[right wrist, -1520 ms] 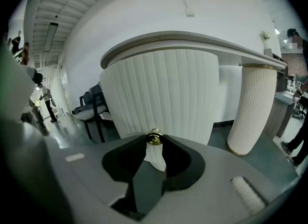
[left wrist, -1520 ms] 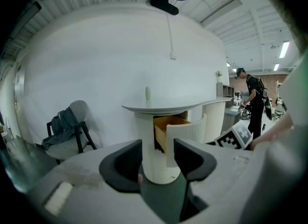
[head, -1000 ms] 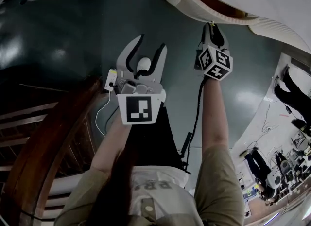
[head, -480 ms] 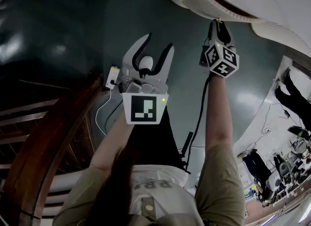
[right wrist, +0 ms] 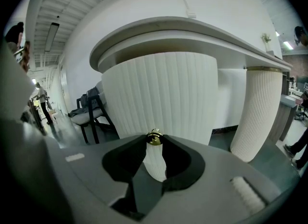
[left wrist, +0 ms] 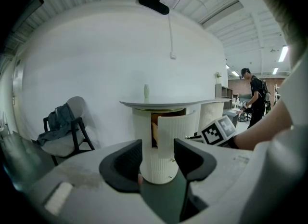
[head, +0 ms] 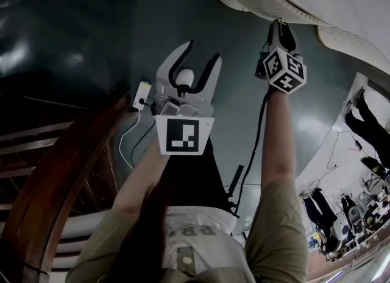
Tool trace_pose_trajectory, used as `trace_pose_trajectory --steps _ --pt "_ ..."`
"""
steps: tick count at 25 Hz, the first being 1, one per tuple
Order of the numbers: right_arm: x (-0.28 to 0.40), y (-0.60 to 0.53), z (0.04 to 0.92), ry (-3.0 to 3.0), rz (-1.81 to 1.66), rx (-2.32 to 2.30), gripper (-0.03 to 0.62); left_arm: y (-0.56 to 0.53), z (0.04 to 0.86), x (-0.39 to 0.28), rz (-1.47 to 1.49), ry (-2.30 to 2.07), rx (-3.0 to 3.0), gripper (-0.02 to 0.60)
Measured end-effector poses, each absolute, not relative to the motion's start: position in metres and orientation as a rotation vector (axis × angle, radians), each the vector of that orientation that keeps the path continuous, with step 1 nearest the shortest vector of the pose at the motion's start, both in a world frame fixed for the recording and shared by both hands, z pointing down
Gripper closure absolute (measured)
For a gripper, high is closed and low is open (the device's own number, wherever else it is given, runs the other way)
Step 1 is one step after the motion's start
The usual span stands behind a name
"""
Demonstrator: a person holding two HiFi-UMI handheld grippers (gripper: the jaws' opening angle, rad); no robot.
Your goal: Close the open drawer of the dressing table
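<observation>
The white ribbed dressing table (head: 341, 2) stands at the top right of the head view, its curved drawer (head: 268, 5) still out a little. My right gripper (head: 280, 27) is at the drawer front. In the right gripper view its jaws (right wrist: 154, 143) are shut on the small brass drawer knob (right wrist: 154, 137), with the ribbed drawer front (right wrist: 163, 93) just behind. My left gripper (head: 204, 50) hangs open over the dark floor with nothing in it. From the left gripper view (left wrist: 158, 155) the partly open drawer (left wrist: 175, 131) shows farther off.
A dark wooden chair frame (head: 61, 172) stands close on the left. A small white device with a cable (head: 141, 96) lies on the floor. A chair with clothes (left wrist: 62, 131) stands left of the table. People stand off to the right (left wrist: 252, 98).
My right gripper has shifted up and right toward the table with the knob in it, and less of the drawer's wooden inside shows. The left gripper has kept its place.
</observation>
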State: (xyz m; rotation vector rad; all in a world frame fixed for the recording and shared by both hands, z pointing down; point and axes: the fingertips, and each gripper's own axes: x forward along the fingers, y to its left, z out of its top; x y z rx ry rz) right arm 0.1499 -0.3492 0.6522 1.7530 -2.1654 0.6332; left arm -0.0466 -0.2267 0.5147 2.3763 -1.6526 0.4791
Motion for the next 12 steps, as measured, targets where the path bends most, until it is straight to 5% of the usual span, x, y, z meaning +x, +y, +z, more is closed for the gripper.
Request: trace_pose_trajectory --steps 12 --pt "0.152 -0.367 0.651 -2.16 0.631 1.766 0.487 -0.234 0.515 -0.056 0.467 -1.684 2.354 0.363"
